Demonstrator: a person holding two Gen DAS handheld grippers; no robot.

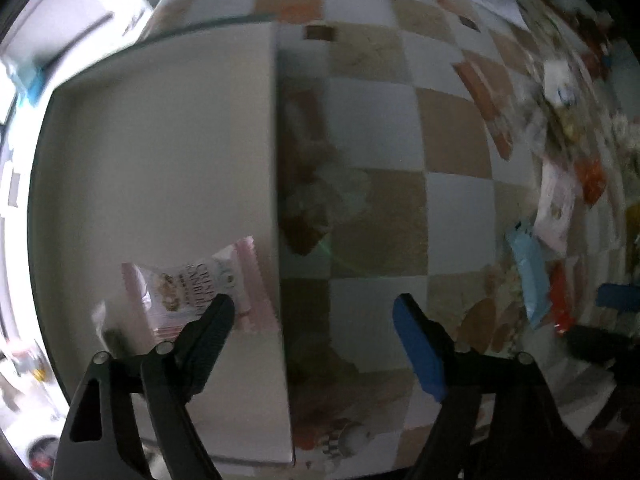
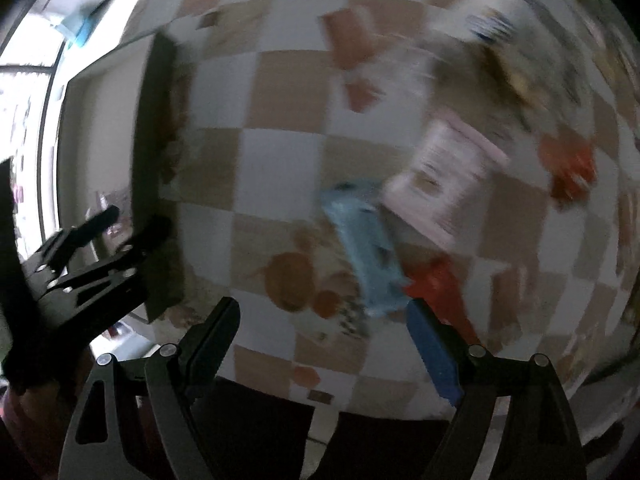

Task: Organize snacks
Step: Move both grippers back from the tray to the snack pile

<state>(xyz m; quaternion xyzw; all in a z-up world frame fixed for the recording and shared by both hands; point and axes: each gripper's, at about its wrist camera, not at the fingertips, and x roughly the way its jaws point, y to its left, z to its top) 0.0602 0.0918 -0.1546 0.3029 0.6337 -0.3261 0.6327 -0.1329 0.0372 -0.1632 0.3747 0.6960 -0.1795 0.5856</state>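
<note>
A: Where's the pink pack (image 1: 208, 288)?
B: Lying in your box (image 1: 160, 152). Your left gripper (image 1: 316, 312) gapes wide, empty.
A: Right gripper (image 2: 324, 316)?
B: Wide too, near the blue pack (image 2: 368, 248), away from the box.

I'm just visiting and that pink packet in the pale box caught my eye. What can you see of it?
The pink snack packet is a small, flat pouch of what looks like glossy film, with crimped pink ends, a white middle, dark lettering and a picture of food. It lies on the floor of the grey box, near its right wall, apparently the only snack there. The left tool stands open above it, one finger overlapping its edge in view.
</note>
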